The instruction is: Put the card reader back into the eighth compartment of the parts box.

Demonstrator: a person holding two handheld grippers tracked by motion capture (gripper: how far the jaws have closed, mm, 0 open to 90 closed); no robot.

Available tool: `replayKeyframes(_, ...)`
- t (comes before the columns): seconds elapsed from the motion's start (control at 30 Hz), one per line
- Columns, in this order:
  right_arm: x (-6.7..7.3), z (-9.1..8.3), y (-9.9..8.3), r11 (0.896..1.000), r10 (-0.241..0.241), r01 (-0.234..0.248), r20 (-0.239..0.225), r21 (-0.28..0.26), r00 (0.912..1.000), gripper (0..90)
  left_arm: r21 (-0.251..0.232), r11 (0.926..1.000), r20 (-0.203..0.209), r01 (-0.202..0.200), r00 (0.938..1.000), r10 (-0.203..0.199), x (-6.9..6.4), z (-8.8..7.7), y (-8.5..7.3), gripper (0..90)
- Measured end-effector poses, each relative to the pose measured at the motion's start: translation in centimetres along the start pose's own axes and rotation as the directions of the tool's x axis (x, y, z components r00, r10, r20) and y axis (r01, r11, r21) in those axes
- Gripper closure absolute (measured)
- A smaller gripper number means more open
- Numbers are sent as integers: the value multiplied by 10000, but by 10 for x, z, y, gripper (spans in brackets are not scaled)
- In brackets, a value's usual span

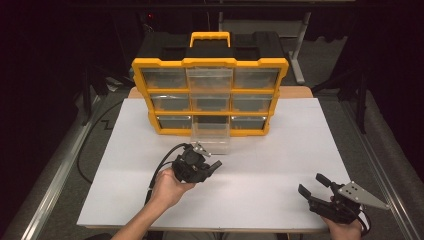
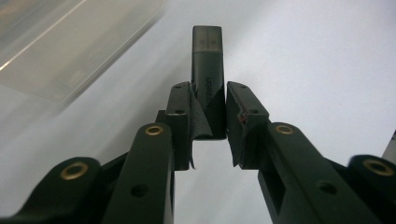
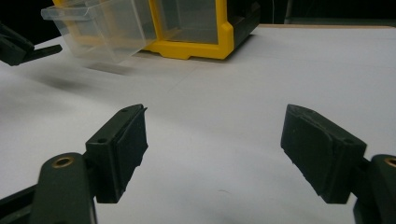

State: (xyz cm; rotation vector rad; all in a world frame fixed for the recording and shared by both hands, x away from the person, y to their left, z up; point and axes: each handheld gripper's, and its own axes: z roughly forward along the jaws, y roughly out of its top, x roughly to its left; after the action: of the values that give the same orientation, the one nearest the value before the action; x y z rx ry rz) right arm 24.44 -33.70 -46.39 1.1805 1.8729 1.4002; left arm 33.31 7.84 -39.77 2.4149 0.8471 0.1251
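Nearest the high camera, at 6 o'clock, the person's left hand (image 1: 167, 187) and forearm come up from the bottom edge, with the right hand (image 1: 345, 229) low at 5 o'clock. The white table (image 1: 280, 165) spreads across the middle. At 12 o'clock on it stands the yellow organizer (image 1: 210, 95), a black-backed case with a yellow handle and three rows of clear drawers. From its bottom row, middle column, one clear drawer (image 1: 211, 135) is pulled out toward the person, its front end reaching onto the tabletop.

The right gripper (image 1: 314, 186) rests near the table's 5 o'clock corner, its jaws spread wide with bare table between them, as the right gripper view confirms. The left gripper (image 1: 212, 166) sits just at 6 o'clock of the pulled-out drawer, close to its front but not clearly touching. Its jaws are pinching a small black USB dongle (image 2: 208, 88), which stands out past the pads (image 2: 180, 100) toward 12 o'clock in the left gripper view, above the white surface.
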Motion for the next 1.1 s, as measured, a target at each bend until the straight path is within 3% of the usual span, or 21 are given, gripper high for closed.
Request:
replayKeyframes(0.57, 1, -1, 0, 10000, 7, -7, 4, -8, 10000, 227, -253, 9997, -47, -7, 10000, 6, 0, -11, 8, 726)
replayKeyframes(1.1, 0, 0, 0, 10000, -34, 34, -64, -15, 10000, 228, -585, 9979, 153, 268, 9995, -259, 8, -21, 15, 726)
